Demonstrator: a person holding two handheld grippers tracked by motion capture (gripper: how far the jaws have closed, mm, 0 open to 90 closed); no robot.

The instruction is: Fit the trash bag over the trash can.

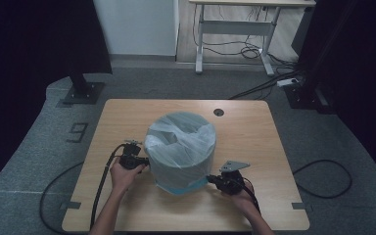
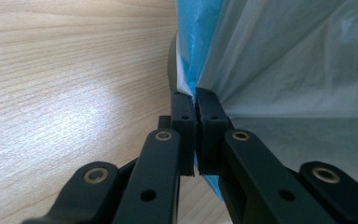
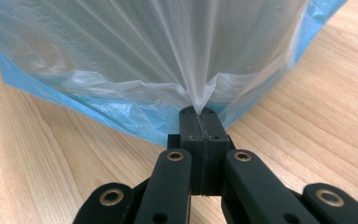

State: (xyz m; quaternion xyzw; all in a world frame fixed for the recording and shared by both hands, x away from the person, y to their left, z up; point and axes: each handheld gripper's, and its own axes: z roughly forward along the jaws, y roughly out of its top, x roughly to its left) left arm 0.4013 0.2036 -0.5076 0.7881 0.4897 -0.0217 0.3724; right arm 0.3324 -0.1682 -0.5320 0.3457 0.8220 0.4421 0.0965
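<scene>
While both hands worked at the bin [image 1: 183,166] on the wooden surface [image 1: 254,132], each gripper had hold of the thin translucent bag [image 1: 178,139] pulled over it. The left gripper [image 2: 196,100] had its jaws clamped together on a pinched fold of the bag, the blue hem [image 2: 191,42] rising just beyond their tips. The right gripper [image 3: 199,111] had its jaws pressed together on a gathered point of the film, pleats fanning upward from the tips and the blue hem lying just ahead, low against the surface.
</scene>
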